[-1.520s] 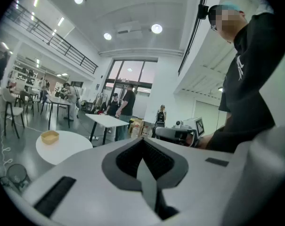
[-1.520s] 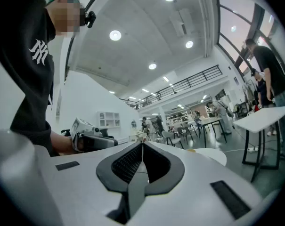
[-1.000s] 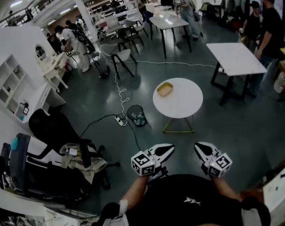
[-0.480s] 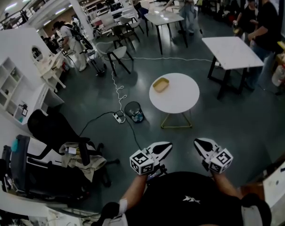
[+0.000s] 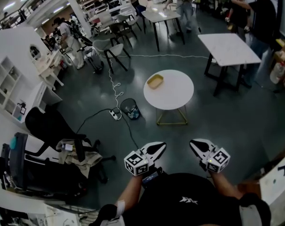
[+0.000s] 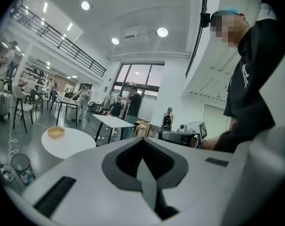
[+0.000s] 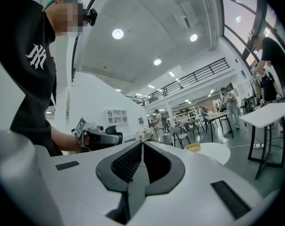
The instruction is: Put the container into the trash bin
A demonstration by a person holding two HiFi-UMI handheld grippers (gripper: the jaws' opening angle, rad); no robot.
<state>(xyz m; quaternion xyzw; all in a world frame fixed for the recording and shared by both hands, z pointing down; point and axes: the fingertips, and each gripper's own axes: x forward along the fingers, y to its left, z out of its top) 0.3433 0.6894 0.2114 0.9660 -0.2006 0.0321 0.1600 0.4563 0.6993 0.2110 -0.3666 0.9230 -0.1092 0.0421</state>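
Approach stage, seemingly: left claw and right claw both pressed together, empty, side by side. Well ahead, shallow yellow container on the round white worktop; ahead-left and nearer, black mesh trash bin on the floor. Next: closing in, opening one claw, taking the rim. Bin contents too small to make out.

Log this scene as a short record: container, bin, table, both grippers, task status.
container: yellow, open-topped, on the round white table, near its far left edge
trash bin: dark, round, on the floor left of the table, something inside
left gripper: shut, empty
right gripper: shut, empty
status: container not yet picked up; both grippers well short of the table
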